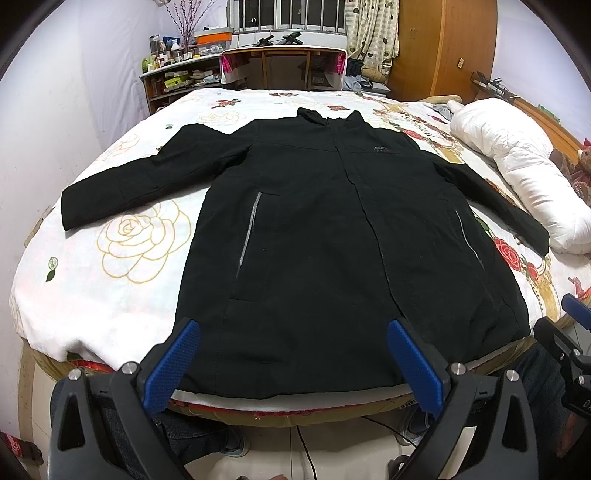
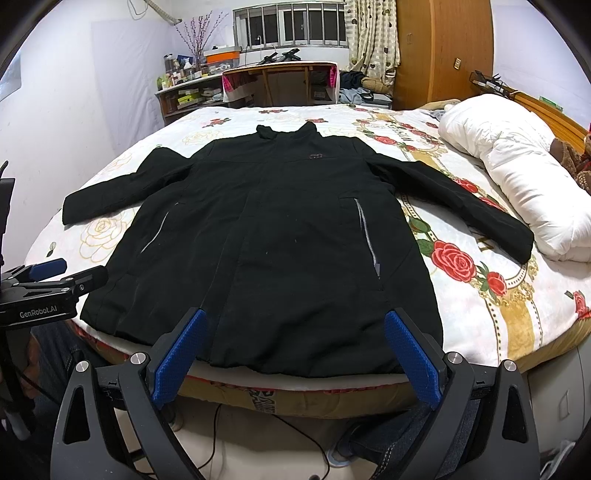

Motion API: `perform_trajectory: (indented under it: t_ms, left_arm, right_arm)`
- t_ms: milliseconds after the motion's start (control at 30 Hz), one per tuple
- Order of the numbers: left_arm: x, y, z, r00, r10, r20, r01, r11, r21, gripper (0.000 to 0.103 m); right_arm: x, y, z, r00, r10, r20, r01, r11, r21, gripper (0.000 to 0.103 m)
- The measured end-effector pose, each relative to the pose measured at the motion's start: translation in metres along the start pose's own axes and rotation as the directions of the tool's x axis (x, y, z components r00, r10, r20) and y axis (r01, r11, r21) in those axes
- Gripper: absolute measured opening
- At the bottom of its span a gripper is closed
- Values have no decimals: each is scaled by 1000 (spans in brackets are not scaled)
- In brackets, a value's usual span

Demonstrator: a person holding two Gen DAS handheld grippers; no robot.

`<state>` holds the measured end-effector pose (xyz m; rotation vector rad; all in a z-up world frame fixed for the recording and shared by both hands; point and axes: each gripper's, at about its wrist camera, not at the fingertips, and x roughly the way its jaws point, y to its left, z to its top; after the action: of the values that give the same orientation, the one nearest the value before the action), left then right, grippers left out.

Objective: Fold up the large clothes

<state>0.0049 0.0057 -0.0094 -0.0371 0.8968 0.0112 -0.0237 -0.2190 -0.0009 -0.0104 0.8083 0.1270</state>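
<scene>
Fingers on left gripper (image 1: 293, 363) spread wide, grasping nothing; right gripper (image 2: 293, 354) same, both hovering at near hem. Black coat (image 1: 314, 236) lies flat, front up, sleeves out, on floral bed (image 1: 122, 236), collar far. Probably heavy-ish, padded, soft, not slippery; best grabbed at left sleeve cuff (image 1: 74, 208) or hem corners. Right view shows right cuff (image 2: 517, 240) clear of white duvet (image 2: 517, 170); left view crowds it.

Even, fairly bright indoor light fills both views; the window (image 1: 291, 16) is dark. Shadows are soft. The black coat (image 1: 314, 229) loses detail. Fisheye bending curves the edges, and dark vignetting fills the corners. Focus is sharp.
</scene>
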Motion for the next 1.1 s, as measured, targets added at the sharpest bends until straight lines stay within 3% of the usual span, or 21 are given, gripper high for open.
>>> perform_trajectory:
  t_ms: [1100]
  left_arm:
    - [-1, -1, 1, 1000, 7, -4, -7, 1000, 3, 103]
  right_arm:
    - [-3, 1, 0, 1000, -2, 8, 2, 1000, -4, 97]
